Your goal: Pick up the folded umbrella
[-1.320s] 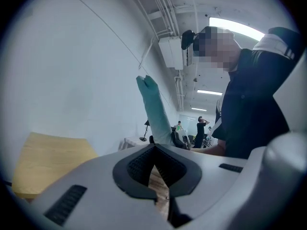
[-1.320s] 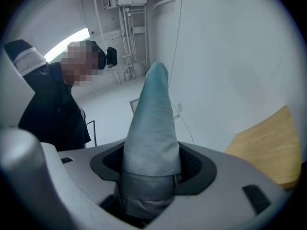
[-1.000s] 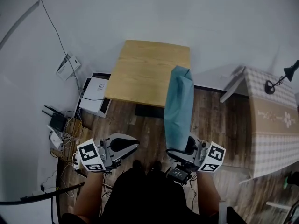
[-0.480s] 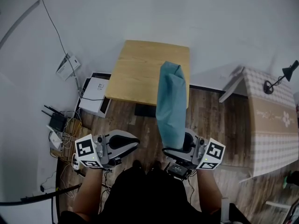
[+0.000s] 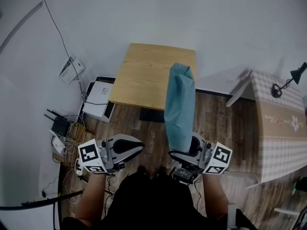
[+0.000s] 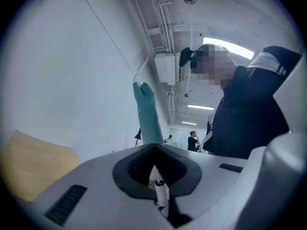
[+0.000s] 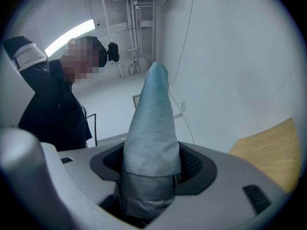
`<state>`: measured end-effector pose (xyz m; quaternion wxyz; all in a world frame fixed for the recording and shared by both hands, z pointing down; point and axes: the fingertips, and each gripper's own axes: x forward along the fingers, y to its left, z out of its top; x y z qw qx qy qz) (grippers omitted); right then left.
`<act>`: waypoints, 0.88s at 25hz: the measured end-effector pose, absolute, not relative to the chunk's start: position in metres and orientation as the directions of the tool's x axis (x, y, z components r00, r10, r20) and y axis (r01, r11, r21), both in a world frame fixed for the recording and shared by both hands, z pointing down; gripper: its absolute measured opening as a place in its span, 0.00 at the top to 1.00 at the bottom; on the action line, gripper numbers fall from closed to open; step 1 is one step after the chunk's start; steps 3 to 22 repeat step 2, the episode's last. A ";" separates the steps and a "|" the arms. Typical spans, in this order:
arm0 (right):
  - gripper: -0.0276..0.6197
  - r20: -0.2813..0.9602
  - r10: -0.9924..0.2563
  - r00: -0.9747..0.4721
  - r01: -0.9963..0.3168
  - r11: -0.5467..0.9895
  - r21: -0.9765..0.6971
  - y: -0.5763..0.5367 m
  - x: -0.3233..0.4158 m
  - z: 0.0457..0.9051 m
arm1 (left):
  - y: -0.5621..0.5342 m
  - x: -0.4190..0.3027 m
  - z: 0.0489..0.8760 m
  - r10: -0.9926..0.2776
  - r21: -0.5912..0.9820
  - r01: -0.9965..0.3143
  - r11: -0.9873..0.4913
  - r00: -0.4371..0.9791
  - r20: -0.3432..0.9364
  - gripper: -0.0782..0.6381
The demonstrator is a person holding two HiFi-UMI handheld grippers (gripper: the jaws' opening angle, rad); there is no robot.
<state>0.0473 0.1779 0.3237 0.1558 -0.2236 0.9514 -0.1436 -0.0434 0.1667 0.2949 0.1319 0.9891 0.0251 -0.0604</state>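
The folded umbrella [image 5: 180,107], in a teal sleeve with a grey band at its base, stands up out of my right gripper [image 5: 186,151], whose jaws are shut on its lower end. In the right gripper view the umbrella [image 7: 151,123] rises between the dark pads [image 7: 194,164] of the right gripper [image 7: 151,171] and tapers away from the camera. My left gripper [image 5: 128,146] hangs to the left, shut and holding nothing. The left gripper view shows the left gripper [image 6: 154,150] with its tips together and the umbrella [image 6: 147,116] standing beyond them.
A small wooden table [image 5: 144,75] stands ahead against the white wall. A white box [image 5: 98,97], a router and a tangle of cables [image 5: 64,133] lie on the floor at left. A bench with a chequered cloth [image 5: 280,123] and a black lamp [image 5: 288,80] are at right.
The umbrella's top swung to the left, then back a little to the right. Both grippers stay about where they were, and the right grip has not changed.
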 end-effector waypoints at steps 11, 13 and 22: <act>0.51 -0.239 -0.469 -0.851 -0.377 0.860 -0.345 0.179 0.049 0.323 | 0.166 -0.043 0.296 0.028 0.257 0.059 -0.965 0.992 -0.122 0.88; 0.51 -0.239 -0.469 -0.851 -0.377 0.860 -0.345 0.179 0.049 0.323 | 0.166 -0.043 0.296 0.028 0.257 0.059 -0.965 0.992 -0.122 0.88; 0.51 -0.239 -0.469 -0.851 -0.377 0.860 -0.345 0.179 0.049 0.323 | 0.166 -0.043 0.296 0.028 0.257 0.059 -0.965 0.992 -0.122 0.88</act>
